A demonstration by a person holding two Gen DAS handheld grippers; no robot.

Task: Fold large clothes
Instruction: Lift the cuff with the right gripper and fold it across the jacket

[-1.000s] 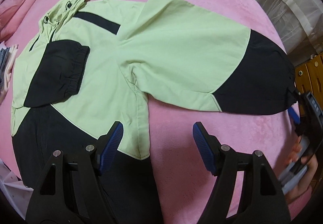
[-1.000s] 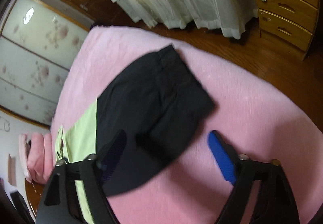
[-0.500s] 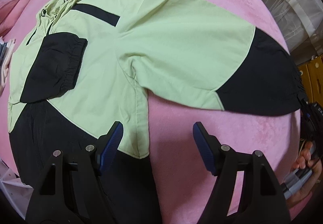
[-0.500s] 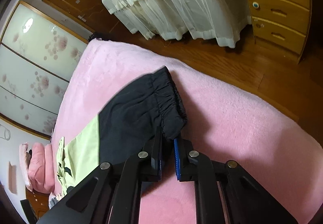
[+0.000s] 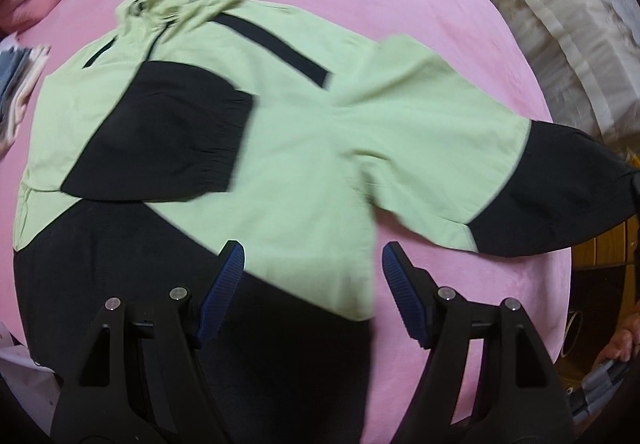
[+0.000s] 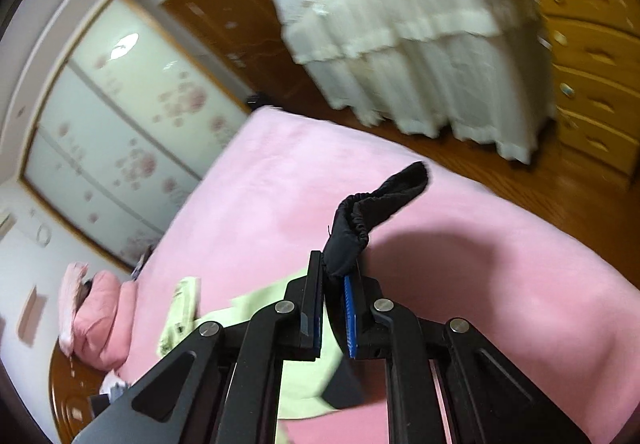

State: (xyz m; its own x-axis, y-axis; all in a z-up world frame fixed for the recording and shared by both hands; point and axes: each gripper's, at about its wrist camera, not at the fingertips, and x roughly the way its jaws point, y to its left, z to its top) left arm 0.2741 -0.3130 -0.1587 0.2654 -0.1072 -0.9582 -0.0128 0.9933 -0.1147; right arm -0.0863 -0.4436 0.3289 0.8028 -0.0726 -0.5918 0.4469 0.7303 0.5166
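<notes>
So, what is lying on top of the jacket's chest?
One black-cuffed sleeve lies folded across the green jacket. The chest fabric under it is covered, so I cannot see it.

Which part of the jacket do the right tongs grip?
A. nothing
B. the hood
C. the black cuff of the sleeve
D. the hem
C: the right tongs are shut on the gathered black cuff of the jacket, lifted off the pink bed.
</notes>
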